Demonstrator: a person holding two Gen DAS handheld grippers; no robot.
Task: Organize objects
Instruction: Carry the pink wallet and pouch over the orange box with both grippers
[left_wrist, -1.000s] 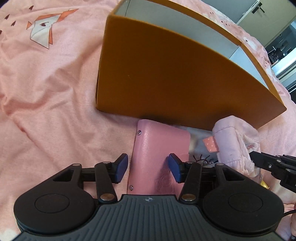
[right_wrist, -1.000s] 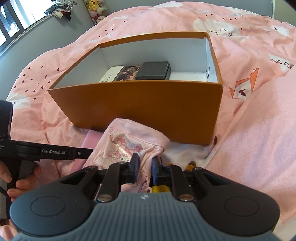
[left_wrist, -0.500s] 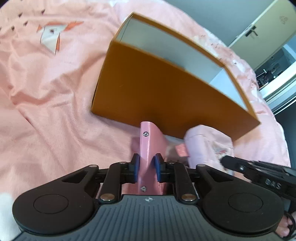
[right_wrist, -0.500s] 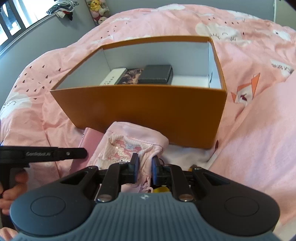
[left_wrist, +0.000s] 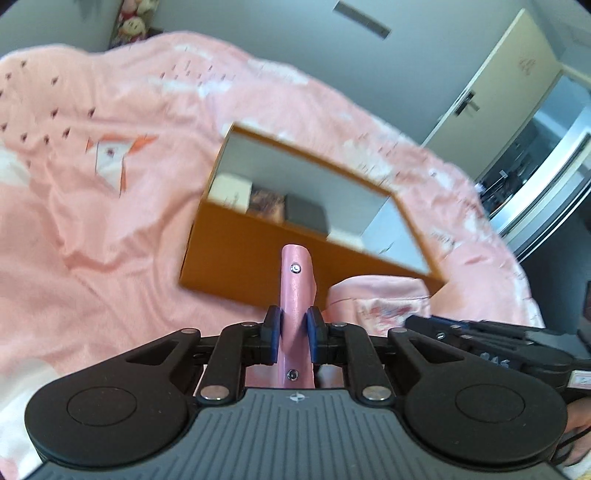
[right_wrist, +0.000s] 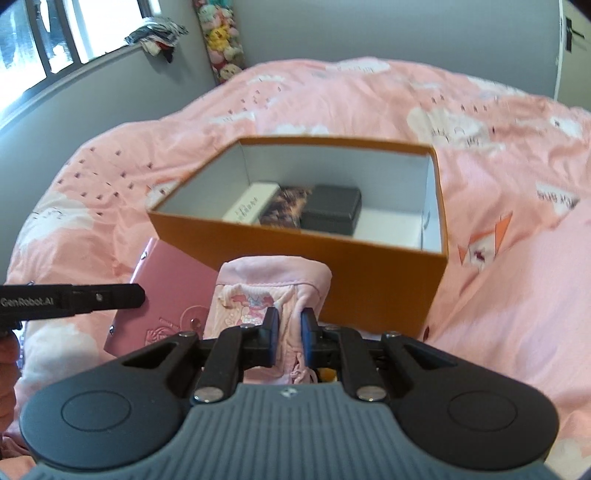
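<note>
While both loads wait near the orange box (right_wrist: 369, 273), held clear of the pink bedspread (right_wrist: 498, 295) for an easy drop over the near wall. Left gripper (left_wrist: 292, 328) pinching the pink wallet (left_wrist: 295, 295) edge-on, so likely to slot in upright. Right gripper (right_wrist: 287, 334) clamped on the pink fabric pouch (right_wrist: 273, 288), gathered to stop sagging. Inside, at the far left: white box (right_wrist: 253, 201), patterned item (right_wrist: 286, 206), black case (right_wrist: 332, 208); right side free.

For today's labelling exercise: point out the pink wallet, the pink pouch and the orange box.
pink wallet (left_wrist: 294, 291), left wrist view, on its spine.
pink pouch (right_wrist: 273, 277), right wrist view, upper fabric.
orange box (right_wrist: 369, 273), right wrist view, near outer wall.
</note>
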